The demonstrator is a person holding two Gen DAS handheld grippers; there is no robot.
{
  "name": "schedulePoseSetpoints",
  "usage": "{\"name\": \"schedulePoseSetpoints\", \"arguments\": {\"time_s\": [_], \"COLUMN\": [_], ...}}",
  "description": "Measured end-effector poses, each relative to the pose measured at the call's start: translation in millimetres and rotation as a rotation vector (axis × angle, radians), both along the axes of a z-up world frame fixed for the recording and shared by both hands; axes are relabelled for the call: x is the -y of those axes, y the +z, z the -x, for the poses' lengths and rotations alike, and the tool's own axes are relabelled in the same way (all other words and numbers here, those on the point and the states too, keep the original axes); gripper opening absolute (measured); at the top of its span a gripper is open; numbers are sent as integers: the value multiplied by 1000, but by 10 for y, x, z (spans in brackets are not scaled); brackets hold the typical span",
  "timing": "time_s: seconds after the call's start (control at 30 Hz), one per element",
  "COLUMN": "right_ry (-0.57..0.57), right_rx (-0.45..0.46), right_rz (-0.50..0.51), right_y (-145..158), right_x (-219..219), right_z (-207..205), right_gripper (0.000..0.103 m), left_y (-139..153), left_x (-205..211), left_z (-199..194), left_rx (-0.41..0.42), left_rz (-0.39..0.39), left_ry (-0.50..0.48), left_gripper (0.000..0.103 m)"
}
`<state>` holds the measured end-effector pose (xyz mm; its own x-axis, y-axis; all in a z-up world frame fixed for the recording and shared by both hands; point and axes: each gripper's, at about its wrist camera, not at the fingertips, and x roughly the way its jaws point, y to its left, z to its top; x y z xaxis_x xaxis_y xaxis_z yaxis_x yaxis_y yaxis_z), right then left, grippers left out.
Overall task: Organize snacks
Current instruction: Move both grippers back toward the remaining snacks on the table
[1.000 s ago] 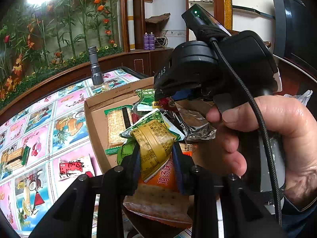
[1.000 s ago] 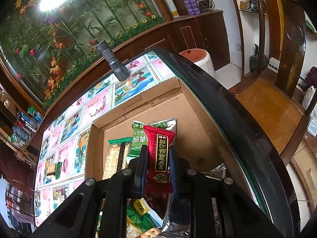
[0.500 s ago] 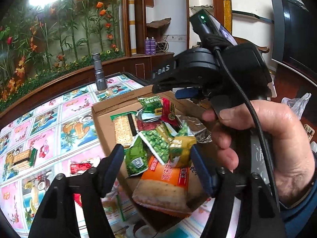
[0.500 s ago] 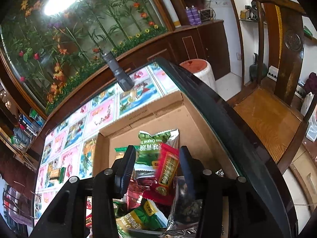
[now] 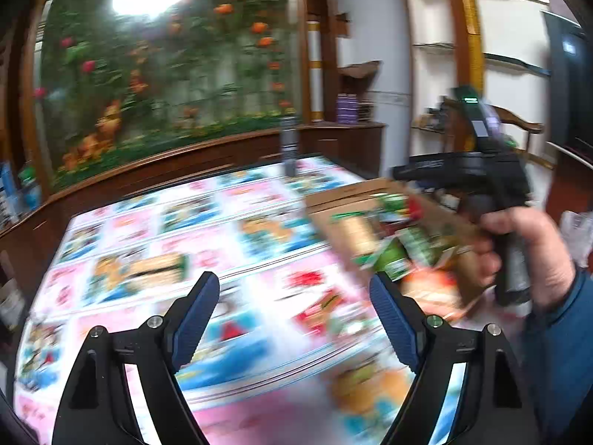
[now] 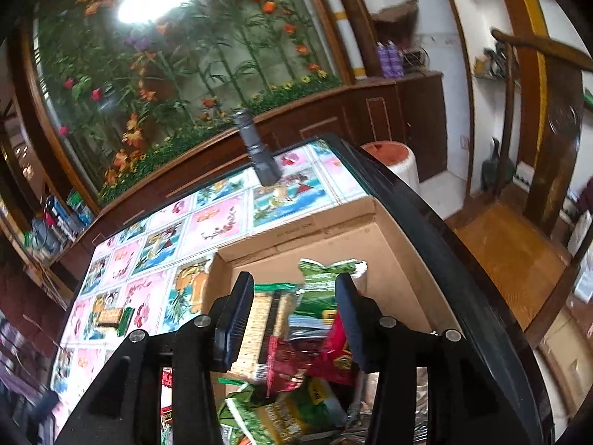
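Note:
My left gripper (image 5: 294, 311) hangs over the picture-tiled table (image 5: 207, 222), left of the cardboard box (image 5: 333, 200); its jaws are opening and nothing is between them. This view is blurred by motion. The box holds a heap of snack packets (image 5: 404, 256). A hand (image 5: 530, 252) holds the right gripper above the box's right side. In the right wrist view my right gripper (image 6: 294, 307) stands open over the box (image 6: 333, 230), gripping nothing. Under it lie a red packet (image 6: 333, 352), a green packet (image 6: 322, 282) and a cracker packet (image 6: 265, 319).
Loose on the table lie a cracker packet (image 5: 148, 267) (image 6: 111, 317) and red packets (image 5: 322, 307). A grey flashlight (image 6: 255, 148) stands at the table's far edge. A wooden chair (image 6: 519, 252) and a white stool (image 6: 393, 159) are past the table's right edge.
Both grippers opened and let their packets fall into the box. The left gripper then swung left, away from the box and over the table. The right gripper lifted a little.

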<state>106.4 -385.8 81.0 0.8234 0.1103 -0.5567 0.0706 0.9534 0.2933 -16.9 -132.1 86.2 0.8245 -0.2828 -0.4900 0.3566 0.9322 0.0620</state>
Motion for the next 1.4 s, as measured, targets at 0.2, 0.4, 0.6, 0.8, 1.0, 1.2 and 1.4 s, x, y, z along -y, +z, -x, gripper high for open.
{"name": "schedulePoseSetpoints", "arguments": {"time_s": [0.2, 0.4, 0.6, 0.8, 1.0, 1.2, 1.4], "right_ry": [64, 213, 398, 371, 318, 377, 465], "right_rx": [51, 67, -69, -211, -307, -339, -266], "right_rz": [21, -18, -77, 86, 203, 212, 48], "right_y": [22, 25, -155, -373, -652, -694, -504], "right_x": [-225, -632, -1196, -1643, -1784, -1856, -1805], "right_z": [54, 143, 135, -183, -457, -154, 308], "right_gripper": [50, 50, 50, 50, 50, 51, 49], "left_y": [-92, -320, -472, -474, -454, -421, -391], "left_x": [-834, -1671, -1994, -2038, -2008, -2004, -2018], "left_z": [-112, -638, -753, -706, -685, -667, -639], "left_rx": [-14, -125, -191, -198, -194, -185, -182], "left_rz": [11, 102, 135, 155, 153, 166, 188], "left_ry": [177, 371, 476, 485, 470, 461, 453], "left_gripper": [87, 87, 87, 87, 87, 87, 87]}}
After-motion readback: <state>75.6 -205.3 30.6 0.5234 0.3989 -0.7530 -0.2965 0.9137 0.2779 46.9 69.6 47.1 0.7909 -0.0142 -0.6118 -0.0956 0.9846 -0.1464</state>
